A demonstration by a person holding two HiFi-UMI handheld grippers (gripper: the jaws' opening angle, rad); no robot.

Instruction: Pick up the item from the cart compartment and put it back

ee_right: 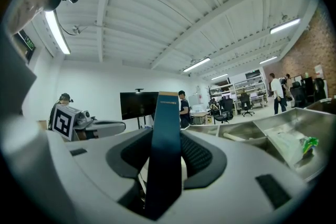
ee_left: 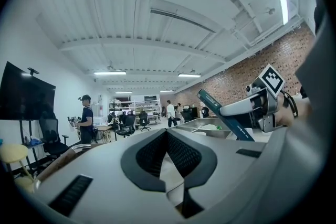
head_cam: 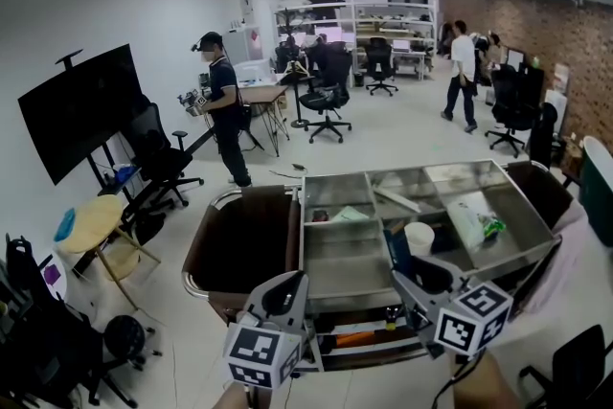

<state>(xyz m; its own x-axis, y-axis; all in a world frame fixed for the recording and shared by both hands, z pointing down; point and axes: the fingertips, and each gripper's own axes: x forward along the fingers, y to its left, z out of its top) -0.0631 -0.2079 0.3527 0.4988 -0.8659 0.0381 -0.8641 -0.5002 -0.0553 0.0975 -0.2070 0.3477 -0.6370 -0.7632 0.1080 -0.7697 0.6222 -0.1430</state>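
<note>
A steel cart (head_cam: 326,259) with several open compartments stands below me in the head view. My right gripper (head_cam: 421,275) hovers over its near middle, shut on a long dark blue box (head_cam: 399,256). That box (ee_right: 165,149) stands upright between the pads in the right gripper view, and it shows slanting out of the right gripper (ee_left: 236,110) in the left gripper view. My left gripper (head_cam: 283,294) sits at the cart's near left edge, its pads (ee_left: 181,152) together with nothing between them. A white cup (head_cam: 419,238) and a clear bag with green inside (head_cam: 476,223) lie in the compartments.
A brown bag (head_cam: 239,244) hangs on the cart's left end. A person in black (head_cam: 225,105) stands beyond by a desk, and another in a white shirt (head_cam: 462,72) is farther back. A TV on a stand (head_cam: 81,105), a yellow stool (head_cam: 91,223) and office chairs line the left.
</note>
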